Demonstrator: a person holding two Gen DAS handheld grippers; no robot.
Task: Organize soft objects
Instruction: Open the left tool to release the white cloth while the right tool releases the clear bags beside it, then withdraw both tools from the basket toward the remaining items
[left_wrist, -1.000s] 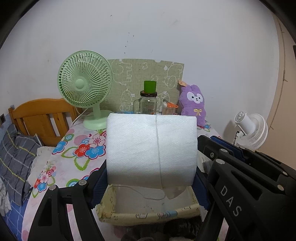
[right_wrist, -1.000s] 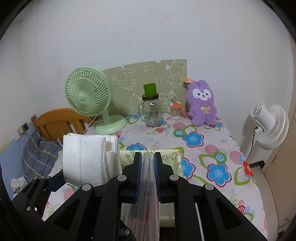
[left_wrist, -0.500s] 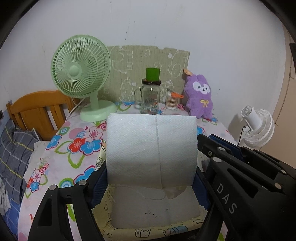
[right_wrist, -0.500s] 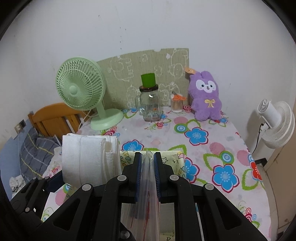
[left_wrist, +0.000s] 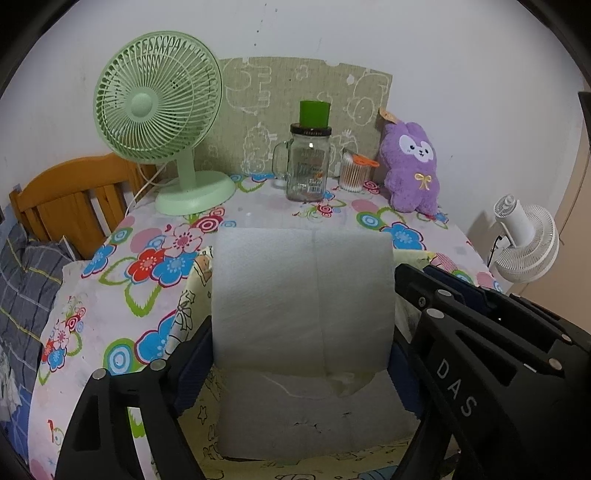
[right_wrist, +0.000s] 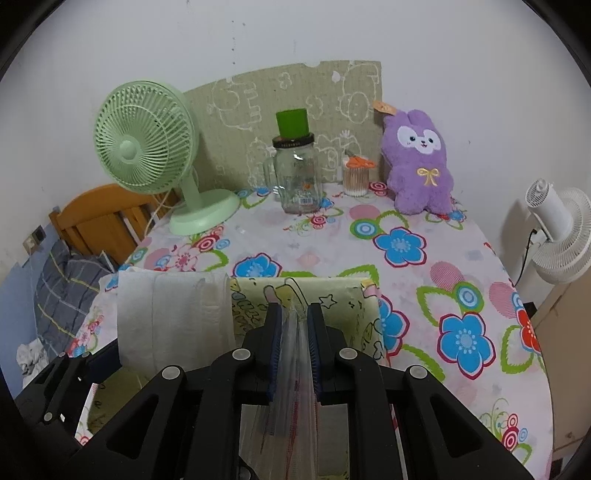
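Note:
A white paper towel pack (left_wrist: 301, 295) stands between the blue pads of my left gripper (left_wrist: 301, 354). Its jaws are opening, and the pads still touch the pack's sides. The pack rests on another white pack (left_wrist: 310, 417) inside a yellow cartoon-print fabric basket (left_wrist: 194, 273). My right gripper (right_wrist: 294, 314) pinches a clear plastic bag (right_wrist: 291, 406) over the same basket (right_wrist: 332, 291). Its jaws are opening slightly with the bag still between them. A purple plush toy (right_wrist: 421, 173) sits at the back of the table.
On the floral tablecloth (right_wrist: 406, 295) stand a green desk fan (right_wrist: 147, 147), a glass jar mug with a green cup on top (right_wrist: 295, 177) and a cotton swab box (right_wrist: 356, 177). A wooden chair (left_wrist: 74, 199) is at the left, a white fan (right_wrist: 557, 229) at the right.
Both grippers have sunk and moved toward the table. The white pack has gone down into the basket onto the pack below. The plastic bag has come lower over the basket.

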